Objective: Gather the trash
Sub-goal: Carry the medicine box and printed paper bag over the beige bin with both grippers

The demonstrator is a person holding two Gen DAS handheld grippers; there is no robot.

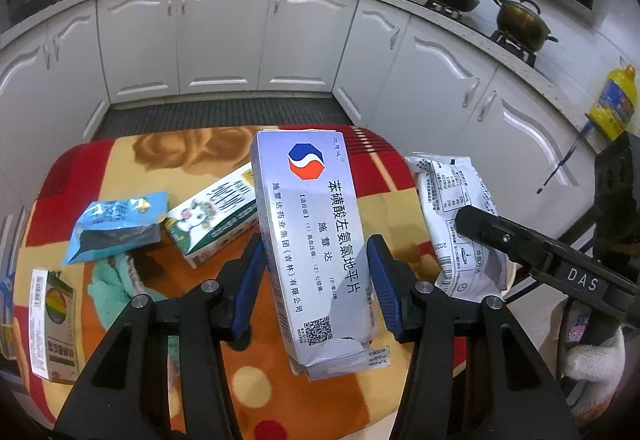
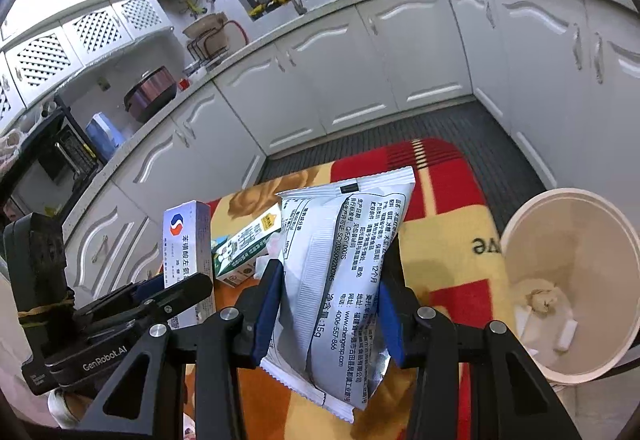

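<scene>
My left gripper (image 1: pixel 316 252) is shut on a silver medicine box (image 1: pixel 316 220), which its blue pads clamp by the long sides and hold above the table. The same box (image 2: pixel 186 236) shows at the left of the right wrist view. My right gripper (image 2: pixel 332 280) is shut on a white snack packet (image 2: pixel 340 240), squeezed between its pads and lifted off the cloth. In the left wrist view that packet (image 1: pixel 448 200) hangs at the right behind a black finger (image 1: pixel 500 236). A white bin (image 2: pixel 516 216) stands lower right of the table and holds crumpled scraps.
On the red and yellow cloth (image 1: pixel 100 168) lie a blue packet (image 1: pixel 116 224), a green and white carton (image 1: pixel 212 216), a small box (image 1: pixel 52 316) and a teal cloth (image 1: pixel 116 288). White kitchen cabinets (image 1: pixel 224 40) curve behind. A gloved hand (image 1: pixel 592 360) grips the right tool.
</scene>
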